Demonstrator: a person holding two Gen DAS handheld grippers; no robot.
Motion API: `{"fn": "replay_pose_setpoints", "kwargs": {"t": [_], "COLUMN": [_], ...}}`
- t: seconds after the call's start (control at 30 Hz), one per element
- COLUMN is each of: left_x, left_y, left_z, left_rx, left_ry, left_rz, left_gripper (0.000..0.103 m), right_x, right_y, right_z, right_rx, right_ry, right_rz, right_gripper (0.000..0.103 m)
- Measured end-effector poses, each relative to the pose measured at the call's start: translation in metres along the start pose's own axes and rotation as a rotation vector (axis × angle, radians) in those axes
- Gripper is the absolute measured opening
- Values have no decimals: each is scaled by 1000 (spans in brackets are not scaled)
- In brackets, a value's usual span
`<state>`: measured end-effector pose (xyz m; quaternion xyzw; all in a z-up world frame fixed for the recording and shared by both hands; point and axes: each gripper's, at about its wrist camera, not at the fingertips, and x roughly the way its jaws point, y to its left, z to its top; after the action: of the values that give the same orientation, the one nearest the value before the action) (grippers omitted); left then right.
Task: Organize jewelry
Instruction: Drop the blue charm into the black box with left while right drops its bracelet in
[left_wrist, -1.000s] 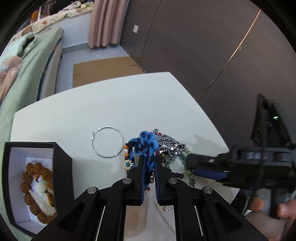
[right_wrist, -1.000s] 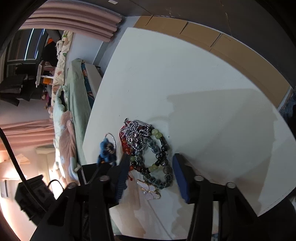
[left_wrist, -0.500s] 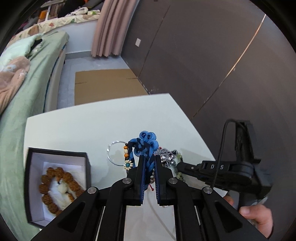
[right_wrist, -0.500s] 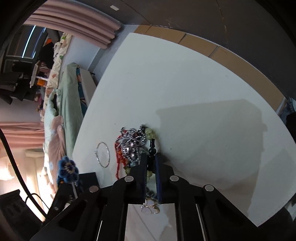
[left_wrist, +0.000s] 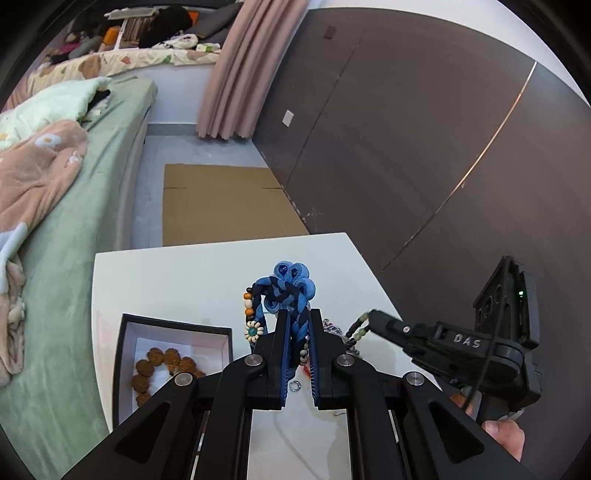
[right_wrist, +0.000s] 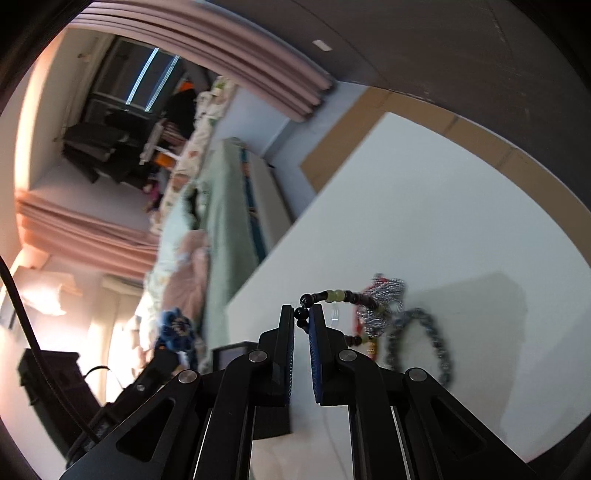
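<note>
1. My left hand-held gripper (left_wrist: 295, 332) was clamped narrow on the blue braided bracelet (left_wrist: 284, 295), which stood up out of the jaws, clear of the counter (left_wrist: 184, 273).
2. My right hand-held gripper (right_wrist: 303, 321) was pinched on the dark-and-green bead strand (right_wrist: 332, 295). It arced off to that gripper's right into the tangle of silver chain (right_wrist: 384, 295) and red cord.
3. Braid: soft woven cord, rosette knot on top, small painted beads alongside. Light and grippy, I judged; take it mid-braid, not by the beads.
4. Bead strand: hard, round, glossy, probably slippery. Grip between beads; snag risk looked real.
5. Open black box (left_wrist: 173, 328), white-lined, sat below-left of the left gripper with a brown knobbly bead bracelet (left_wrist: 162, 365) inside.
</note>
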<state>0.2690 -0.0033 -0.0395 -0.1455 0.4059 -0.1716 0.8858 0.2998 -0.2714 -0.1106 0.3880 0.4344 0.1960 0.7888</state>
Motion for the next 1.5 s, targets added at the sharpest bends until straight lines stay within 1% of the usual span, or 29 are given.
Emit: {"fn": "replay_pose_setpoints", "kwargs": {"t": [0.13, 0.33, 0.5, 0.63, 0.67, 0.7, 0.73, 0.77, 0.8, 0.83, 0.97, 1.17, 1.23, 1.27, 1.3, 1.33, 1.4, 1.5], "left_x": [-4, -14, -24, -25, -25, -26, -27, -29, -34, -39, -55, -63, -66, -67, -68, -69, -68, -66], "left_y": [10, 27, 34, 41, 44, 48, 51, 54, 58, 60, 63, 77, 81, 83, 85, 86, 87, 83], "left_z": [2, 0, -5, -7, -8, -9, -9, -9, -8, -8, -3, 0, -1, -1, -1, -1, 0, 0], "left_rx": [-9, -32, -36, -49, -56, -71, -83, -98, -118, -126, -127, -161, -170, -178, -183, -190, -197, -189], "left_ry": [-10, -14, -16, 9, 14, 15, 11, 3, -18, -40, -110, -135, -149, -155, -159, -163, -165, -162], "left_rz": [10, 39, 69, 75, 84, 113, 126, 132, 134, 138, 192, 221, 234, 239, 242, 245, 243, 239], "left_gripper": [9, 9, 9, 12, 18, 24, 46, 72, 80, 86, 86, 86, 86, 86, 86, 86, 86, 86], "right_x": [-1, 7, 15, 23, 25, 26, 25, 27, 28, 30, 40, 54, 61, 67, 71, 72, 68, 56], "right_y": [17, 40, 53, 63, 65, 67, 66, 67, 68, 71, 79, 90, 91, 90, 89, 86, 81, 73], "right_z": [-3, -13, -21, -26, -27, -28, -29, -30, -32, -33, -41, -54, -57, -58, -59, -58, -54, -44], "right_rx": [-41, -90, -128, -153, -159, -162, -165, -167, -169, -170, -187, -199, -183, -170, -155, -140, -128, -119], "right_ry": [-23, -13, 3, 22, 26, 28, 33, 37, 43, 49, 75, 112, 147, 176, 201, 206, 177, 146], "right_rz": [64, 153, 198, 219, 223, 227, 233, 238, 246, 253, 267, 297, 315, 317, 316, 307, 280, 266], "right_gripper": [10, 10, 10, 10, 10, 10, 10, 10, 10, 10, 10, 10, 11, 14, 24, 38, 49, 50]}}
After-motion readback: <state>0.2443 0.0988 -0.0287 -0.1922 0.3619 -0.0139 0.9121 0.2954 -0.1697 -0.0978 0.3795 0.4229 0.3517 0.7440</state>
